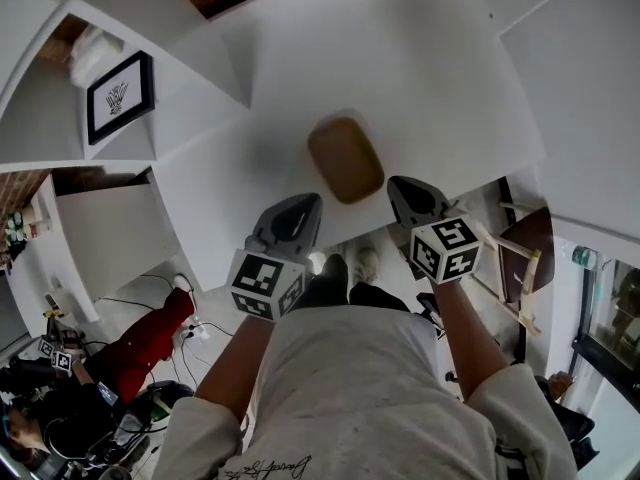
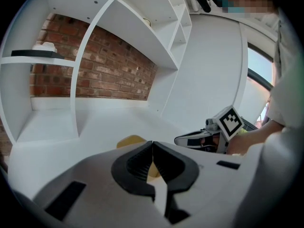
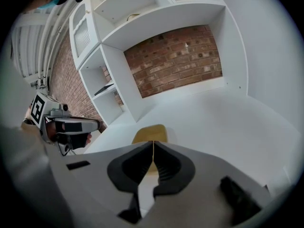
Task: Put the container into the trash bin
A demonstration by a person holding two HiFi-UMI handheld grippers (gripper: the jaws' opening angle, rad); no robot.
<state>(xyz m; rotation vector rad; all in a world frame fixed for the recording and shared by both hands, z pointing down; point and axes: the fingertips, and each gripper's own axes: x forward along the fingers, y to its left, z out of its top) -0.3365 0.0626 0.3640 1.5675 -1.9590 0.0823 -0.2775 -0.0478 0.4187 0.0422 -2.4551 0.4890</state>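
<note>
A tan oval container (image 1: 345, 158) lies on the white table (image 1: 420, 78), a little in from its near edge. My left gripper (image 1: 300, 200) hangs just short of the container on its near left, jaws shut and empty. My right gripper (image 1: 403, 185) is on the container's near right, also shut with nothing held. In the left gripper view the container (image 2: 131, 140) shows just past the shut left gripper (image 2: 152, 146), and the right gripper (image 2: 183, 139) sits off to the right. In the right gripper view the container (image 3: 150, 133) lies beyond the closed right gripper (image 3: 153, 145). No trash bin shows in any view.
White shelving (image 1: 120, 98) with a framed picture (image 1: 119, 95) stands left of the table, and a brick wall (image 3: 175, 58) backs it. A wooden chair (image 1: 525, 258) stands at the right below the table edge. Cables and gear (image 1: 90, 388) lie on the floor lower left.
</note>
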